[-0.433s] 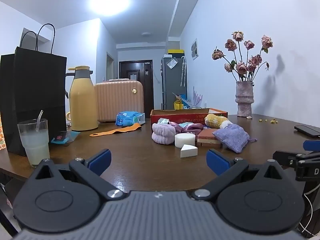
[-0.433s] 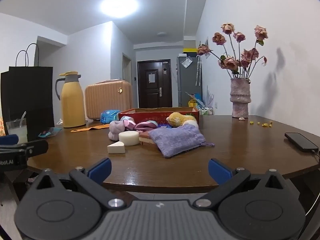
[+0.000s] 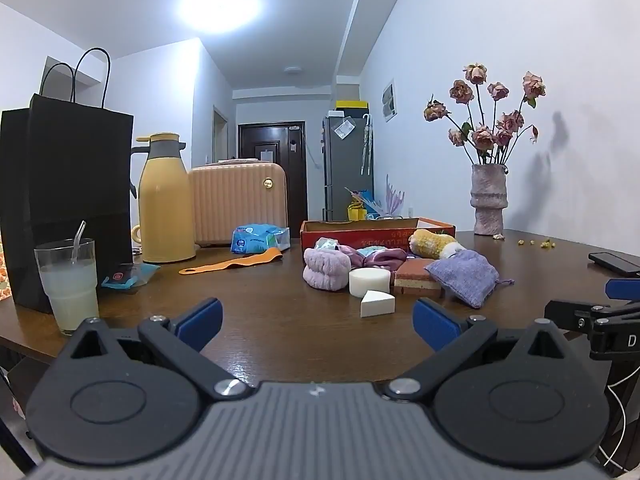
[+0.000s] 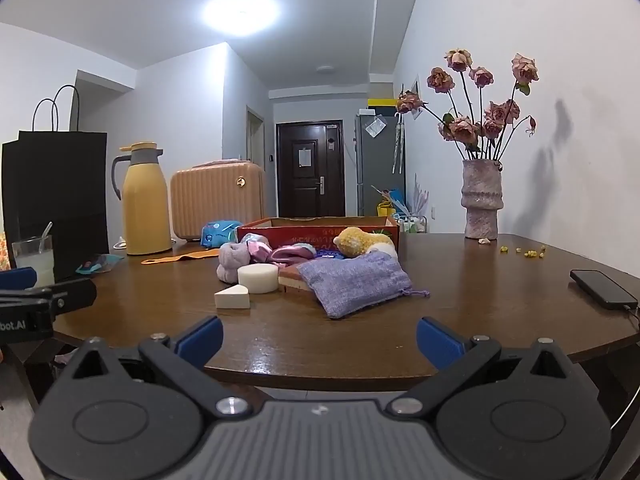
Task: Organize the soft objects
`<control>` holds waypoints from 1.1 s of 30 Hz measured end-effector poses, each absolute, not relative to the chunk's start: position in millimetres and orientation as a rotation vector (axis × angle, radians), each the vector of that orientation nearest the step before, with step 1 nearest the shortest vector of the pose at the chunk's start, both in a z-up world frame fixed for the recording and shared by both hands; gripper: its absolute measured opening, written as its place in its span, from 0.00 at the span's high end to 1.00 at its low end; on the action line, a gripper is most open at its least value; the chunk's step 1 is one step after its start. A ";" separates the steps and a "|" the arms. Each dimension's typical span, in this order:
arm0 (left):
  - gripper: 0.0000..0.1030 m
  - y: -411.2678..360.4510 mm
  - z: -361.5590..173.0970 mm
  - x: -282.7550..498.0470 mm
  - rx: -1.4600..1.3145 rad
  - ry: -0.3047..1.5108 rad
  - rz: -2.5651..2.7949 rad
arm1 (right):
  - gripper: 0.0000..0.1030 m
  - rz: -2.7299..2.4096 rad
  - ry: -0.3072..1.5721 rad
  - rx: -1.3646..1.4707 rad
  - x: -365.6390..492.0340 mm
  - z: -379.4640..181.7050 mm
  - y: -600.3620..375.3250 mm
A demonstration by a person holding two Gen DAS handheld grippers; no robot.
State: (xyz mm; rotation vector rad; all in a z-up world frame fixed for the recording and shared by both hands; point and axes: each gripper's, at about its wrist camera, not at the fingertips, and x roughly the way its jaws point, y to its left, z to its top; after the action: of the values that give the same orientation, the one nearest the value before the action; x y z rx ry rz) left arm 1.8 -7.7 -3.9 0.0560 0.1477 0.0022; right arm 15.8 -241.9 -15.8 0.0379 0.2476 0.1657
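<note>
1. Jaws of the left gripper stand spread wide with only bare table between the blue pads; nothing is held.
2. Jaws of the right gripper are just as wide and also hold nothing, hovering at the table's near edge.
3. Soft things lie in a loose heap near the middle of the table, right in front of a red cardboard box.
4. A white wedge sponge lies nearest the grippers, with a round white sponge just behind it.
5. A fluffy pink band sits left of the round sponge, touching a pile of pink and purple cloth.
6. A layered brown sponge block lies right of the round sponge, and a lavender knit pouch leans over its right end.
7. A yellow plush toy rests behind the pouch, against the box.
8. Farther left stand a glass of cloudy drink, a black paper bag, a yellow jug and a small peach suitcase.
9. A vase of dried roses stands at the far right, and a phone lies near the right edge.
</note>
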 end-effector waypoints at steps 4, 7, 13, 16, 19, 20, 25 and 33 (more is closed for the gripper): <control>0.00 -0.3 -2.0 -0.8 0.036 0.143 0.005 | 0.00 0.165 0.251 0.035 16.2 -15.5 -242.2; 0.00 -0.4 -1.9 -0.7 0.035 0.143 0.006 | 0.00 0.166 0.250 0.031 15.8 -15.8 -241.5; 0.00 -1.7 -1.0 -0.7 0.035 0.143 0.007 | 0.00 0.170 0.249 0.024 15.2 -16.5 -238.8; 0.00 -1.1 -0.9 -0.9 0.033 0.143 0.006 | 0.00 0.171 0.249 0.024 15.6 -16.3 -239.0; 0.00 -1.6 -0.8 -0.9 0.032 0.144 0.006 | 0.00 0.169 0.251 0.026 15.8 -16.4 -239.1; 0.00 -1.4 -1.0 -1.0 0.033 0.144 0.006 | 0.00 0.170 0.251 0.027 15.7 -16.4 -239.2; 0.00 -1.8 -1.5 -1.9 0.034 0.141 0.004 | 0.00 0.169 0.250 0.026 15.6 -16.5 -239.1; 0.00 -1.9 -1.9 -1.7 0.034 0.140 0.004 | 0.00 0.169 0.251 0.028 15.8 -16.8 -239.5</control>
State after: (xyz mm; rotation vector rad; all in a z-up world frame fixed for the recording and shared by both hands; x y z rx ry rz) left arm -1.7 -1.9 -1.9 0.0342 0.1399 0.0043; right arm 15.8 -239.5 -16.8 0.0281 0.2513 0.1686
